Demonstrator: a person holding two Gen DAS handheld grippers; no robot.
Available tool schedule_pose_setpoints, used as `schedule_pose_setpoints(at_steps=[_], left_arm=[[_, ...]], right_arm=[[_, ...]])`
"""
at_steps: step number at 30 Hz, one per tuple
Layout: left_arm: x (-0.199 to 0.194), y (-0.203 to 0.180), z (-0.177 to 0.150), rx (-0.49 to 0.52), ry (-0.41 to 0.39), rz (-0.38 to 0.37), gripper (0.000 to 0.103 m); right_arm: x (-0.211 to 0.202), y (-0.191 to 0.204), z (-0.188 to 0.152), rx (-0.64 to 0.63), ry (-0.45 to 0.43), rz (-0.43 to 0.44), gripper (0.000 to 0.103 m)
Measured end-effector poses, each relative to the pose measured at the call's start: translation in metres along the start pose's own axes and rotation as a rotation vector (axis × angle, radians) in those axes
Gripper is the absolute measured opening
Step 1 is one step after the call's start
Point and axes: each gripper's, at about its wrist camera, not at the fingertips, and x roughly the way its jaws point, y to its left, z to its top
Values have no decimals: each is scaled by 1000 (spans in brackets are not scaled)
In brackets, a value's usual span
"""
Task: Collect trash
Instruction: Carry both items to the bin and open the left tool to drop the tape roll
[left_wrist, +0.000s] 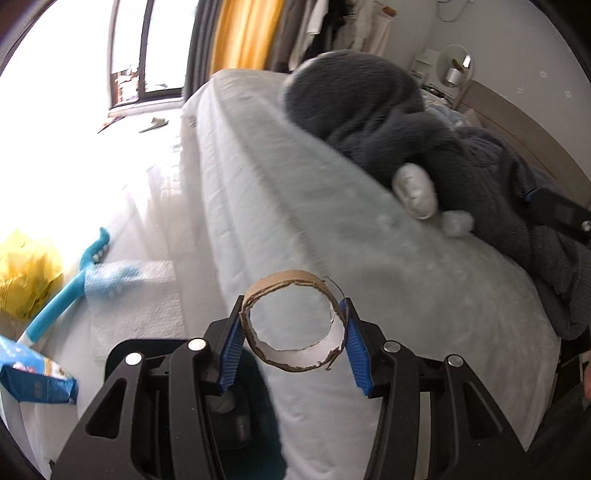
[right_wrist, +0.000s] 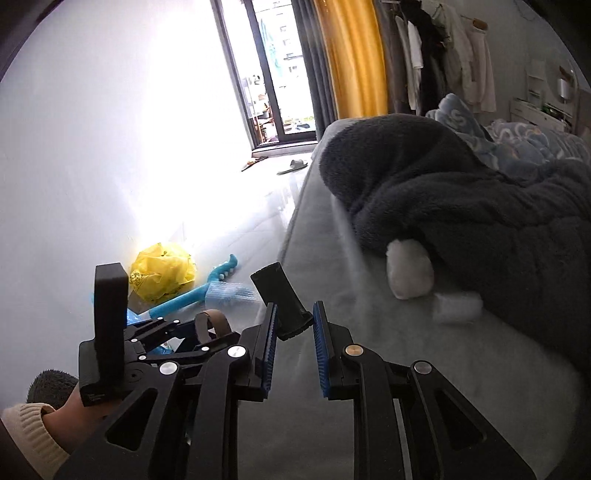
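Observation:
My left gripper (left_wrist: 293, 321) is shut on a brown cardboard tube (left_wrist: 291, 282), seen end-on, held beside the bed's edge. The tube also shows in the right wrist view (right_wrist: 212, 321), held in the left gripper (right_wrist: 207, 332). My right gripper (right_wrist: 294, 325) is open and empty over the bed's edge. Two crumpled white tissues, a big one (left_wrist: 415, 194) (right_wrist: 410, 271) and a small one (left_wrist: 458, 222) (right_wrist: 458, 306), lie on the grey-white mattress (left_wrist: 295, 184) against a dark fleece blanket (left_wrist: 369, 107). A yellow plastic bag (left_wrist: 26, 273) (right_wrist: 162, 273) sits on the floor.
On the floor lie a teal brush (left_wrist: 62, 295), a white bubble-wrap sheet (left_wrist: 147, 295) and a blue packet (left_wrist: 37, 380). Slippers (right_wrist: 293, 167) lie near the balcony door. Clothes hang beyond the yellow curtain (right_wrist: 351, 55). A patterned blue quilt (right_wrist: 517, 144) covers the bed's far side.

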Motion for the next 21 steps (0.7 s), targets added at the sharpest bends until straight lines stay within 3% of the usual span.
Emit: schedule_pose_setpoints(at_steps=[7,21], left_arm=[[4,58,-20,-94,73,61,52],[39,139,-90,-198,383,177,53]], right_arm=[[29,40,0,-45,59,37,19],[76,105,3,-107,145,105,19]])
